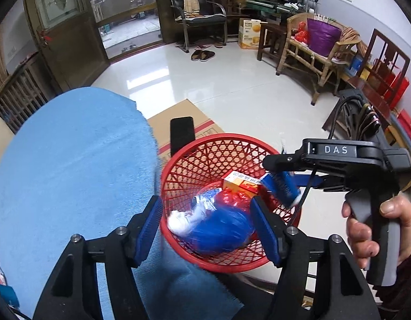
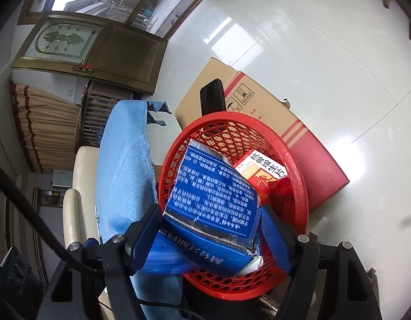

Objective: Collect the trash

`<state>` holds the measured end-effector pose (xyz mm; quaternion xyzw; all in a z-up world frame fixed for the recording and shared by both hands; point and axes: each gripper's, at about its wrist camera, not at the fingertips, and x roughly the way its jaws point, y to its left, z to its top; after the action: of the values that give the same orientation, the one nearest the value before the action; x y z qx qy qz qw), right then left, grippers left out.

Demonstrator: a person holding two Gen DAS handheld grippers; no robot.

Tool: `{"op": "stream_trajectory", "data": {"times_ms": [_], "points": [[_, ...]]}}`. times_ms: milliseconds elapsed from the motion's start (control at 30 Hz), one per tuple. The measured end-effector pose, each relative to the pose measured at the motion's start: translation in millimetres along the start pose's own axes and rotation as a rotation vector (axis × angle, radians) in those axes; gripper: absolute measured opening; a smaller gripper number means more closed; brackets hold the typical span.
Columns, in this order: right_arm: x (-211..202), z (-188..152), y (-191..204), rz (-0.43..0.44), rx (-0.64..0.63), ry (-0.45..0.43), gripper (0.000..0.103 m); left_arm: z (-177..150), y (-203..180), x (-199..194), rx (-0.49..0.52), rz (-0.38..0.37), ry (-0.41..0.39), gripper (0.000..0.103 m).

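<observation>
The right claw (image 2: 208, 234) pinches a light, crinkly blue packet (image 2: 213, 200) by its edge above the red basket (image 2: 299, 170). The left claw (image 1: 206, 228) is open and holds nothing.

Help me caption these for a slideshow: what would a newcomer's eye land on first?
First, the red mesh basket beside the blue cloth, already holding an orange box and a blurred blue-and-white bundle. Next, the right gripper above the basket, with a blue printed packet between its pads. The left gripper is open over the basket.
</observation>
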<state>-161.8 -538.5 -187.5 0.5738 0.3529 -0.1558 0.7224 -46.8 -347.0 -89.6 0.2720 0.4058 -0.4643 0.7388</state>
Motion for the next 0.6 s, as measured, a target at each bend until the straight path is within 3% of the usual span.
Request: {"op": "stream_trajectory", "data": {"times_ms": [267, 600], "points": [[-1, 0, 8, 0.017, -0.027, 0.005, 0.078, -7, 17, -13, -0.050, 0.035, -0.020, 0.069], [-10, -17, 63, -0.009, -0.208, -0.027, 0.078, -30, 76, -77, -0.201, 0.250, -0.153, 0.069]]}}
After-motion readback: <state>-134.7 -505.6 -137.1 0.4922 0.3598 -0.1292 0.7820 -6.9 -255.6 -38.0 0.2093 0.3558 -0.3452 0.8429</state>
